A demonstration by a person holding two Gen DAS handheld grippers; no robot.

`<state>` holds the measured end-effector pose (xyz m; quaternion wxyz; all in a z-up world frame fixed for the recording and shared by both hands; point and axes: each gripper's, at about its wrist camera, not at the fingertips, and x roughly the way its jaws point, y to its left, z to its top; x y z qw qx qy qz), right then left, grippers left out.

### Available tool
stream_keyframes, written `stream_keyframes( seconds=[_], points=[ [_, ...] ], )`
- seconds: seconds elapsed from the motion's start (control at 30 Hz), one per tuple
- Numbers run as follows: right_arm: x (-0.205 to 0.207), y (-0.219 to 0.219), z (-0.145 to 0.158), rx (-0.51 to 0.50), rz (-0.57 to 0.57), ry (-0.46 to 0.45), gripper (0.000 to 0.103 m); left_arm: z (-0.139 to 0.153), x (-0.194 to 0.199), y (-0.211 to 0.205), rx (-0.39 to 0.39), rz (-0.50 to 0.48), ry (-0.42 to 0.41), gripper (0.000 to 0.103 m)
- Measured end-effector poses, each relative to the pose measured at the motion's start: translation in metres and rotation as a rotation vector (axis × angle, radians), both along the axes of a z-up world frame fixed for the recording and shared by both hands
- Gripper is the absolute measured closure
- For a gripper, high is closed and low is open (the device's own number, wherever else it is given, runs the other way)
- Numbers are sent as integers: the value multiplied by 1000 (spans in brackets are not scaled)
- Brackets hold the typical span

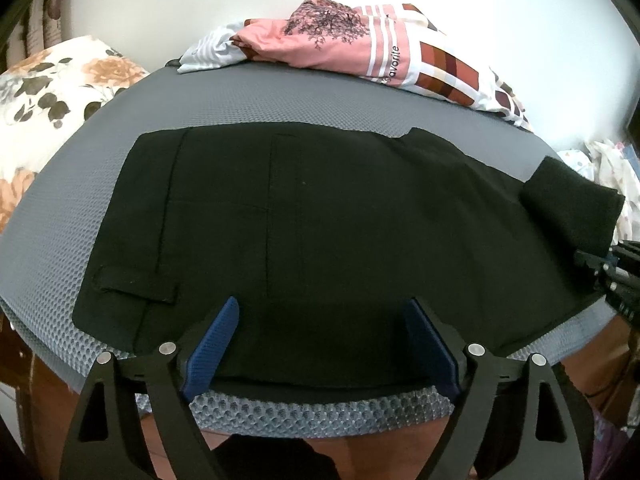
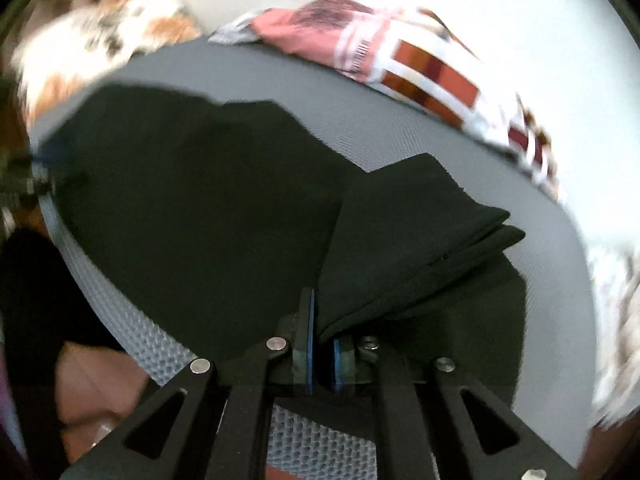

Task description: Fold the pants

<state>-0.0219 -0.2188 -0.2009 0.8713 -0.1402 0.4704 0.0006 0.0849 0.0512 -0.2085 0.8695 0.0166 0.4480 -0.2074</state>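
Black pants [image 1: 320, 220] lie flat across a grey mesh mat [image 1: 280, 92], waistband end at the left. My left gripper [image 1: 324, 344] is open, its blue pads over the near edge of the pants, holding nothing. My right gripper [image 2: 324, 344] is shut on the leg end of the pants [image 2: 400, 240] and holds it lifted and folded over the rest of the pants [image 2: 200, 200]. In the left wrist view that lifted leg end [image 1: 572, 208] shows at the far right, next to the right gripper body [image 1: 612, 276].
A pile of pink, white and brown patterned clothes [image 1: 360, 48] lies along the mat's far edge. A floral pillow [image 1: 52, 92] sits at the left. More patterned fabric [image 1: 612, 168] is at the right. A white wall stands behind.
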Motion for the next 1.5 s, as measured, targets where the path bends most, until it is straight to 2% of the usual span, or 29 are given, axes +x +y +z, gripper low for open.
stream_keyframes(
  seconds=[0.07, 0.2, 0.23, 0.27, 0.3, 0.37, 0.43, 0.5, 0.6, 0.67, 0.73, 0.77, 0.97, 1.03, 1.1, 1.27, 1.4, 1.5],
  points=[
    [-4, 12, -5, -53, 39, 2, 90, 0, 0, 0, -4, 1, 1, 17],
    [-13, 35, -7, -89, 134, -21, 56, 0, 0, -1, -1, 0, 0, 17],
    [-17, 42, -6, -106, 158, -39, 49, 0, 0, 0, 0, 0, 0, 17],
    [-22, 49, -5, -138, 186, -60, 47, 0, 0, -1, 1, 0, 0, 17],
    [-24, 53, -5, -153, 202, -71, 46, 0, 0, 0, 0, 0, 0, 17],
    [-30, 53, 1, -119, 220, -86, 46, 0, 0, 0, 0, 0, -1, 17],
    [-35, 40, 14, 15, 193, -95, 46, 0, 0, 0, 1, -1, -2, 17],
    [-36, 8, 26, 170, 100, -102, 46, 0, 0, 1, -1, -2, 0, 17],
    [-33, -50, 32, 312, -69, -102, 46, 0, 0, 1, -6, 1, 1, 17],
    [-32, -84, 31, 356, -166, -103, 46, 0, 0, 1, -12, 0, 3, 17],
    [-31, -105, 27, 358, -213, -107, 47, -1, 0, 3, -24, 1, 6, 17],
    [-30, -114, 23, 358, -230, -103, 47, -1, 0, 3, -30, 2, 7, 17],
    [-38, -156, -8, 509, -320, -47, 50, -1, 0, 5, -30, -2, 8, 15],
    [-43, -160, -19, 555, -332, -18, 49, -1, 1, 6, -32, -4, 8, 14],
    [-47, -158, -17, 546, -319, -32, 49, -1, 1, 6, -34, -4, 8, 14],
    [-51, -151, 9, 588, -303, -105, 49, 20, 4, 25, -109, 17, 5, 14],
    [-42, -130, 32, 602, -234, -137, 49, 47, 20, 75, -148, 143, -26, 14],
    [-33, -112, 33, 632, -195, -123, 47, 43, 39, 123, -195, 210, 22, 14]
  ],
)
